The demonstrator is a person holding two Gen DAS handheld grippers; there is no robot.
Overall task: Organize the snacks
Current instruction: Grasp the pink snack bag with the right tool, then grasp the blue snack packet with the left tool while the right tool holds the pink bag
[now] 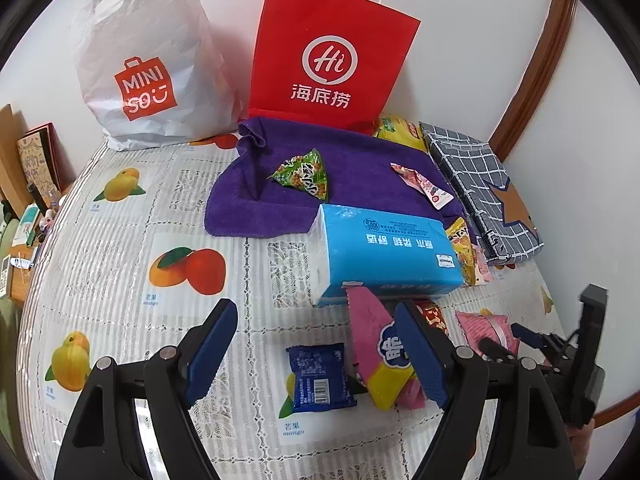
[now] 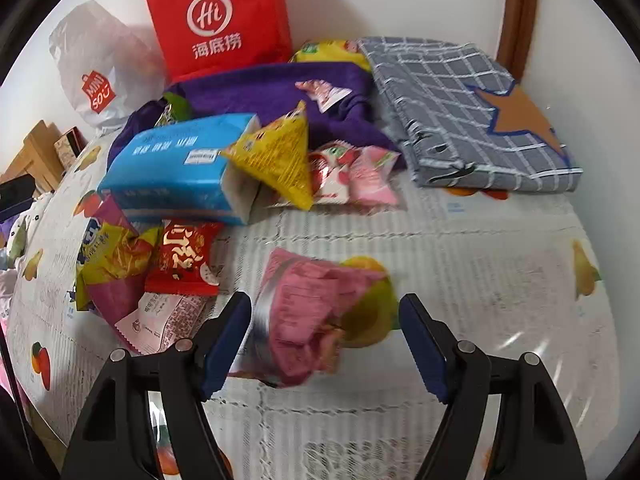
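1. The step in hand looks like picking up the pink snack packet (image 2: 304, 316) with the right claw (image 2: 326, 340). The claw stands wide with nothing held; the packet lies between its two blue fingers (image 2: 224, 344), closer to the left one, with a clear gap on the right.
2. To do it well, I would centre the claw over the packet's crumpled middle, come straight down, and close gently, since the thin wrapper could slip or fold away.
3. The packet rests on the tablecloth (image 2: 500, 264), in the open stretch toward the near edge, well apart from the grey checked cloth (image 2: 460, 108) at the far right corner.
4. The left claw (image 1: 320, 352) is also wide and empty, poised above a blue snack packet (image 1: 320, 376) and beside a pink-and-yellow packet (image 1: 380, 356).
5. The red paper bag (image 1: 332, 60) stands at the far edge, a likely place for the snacks, though that is only a guess.
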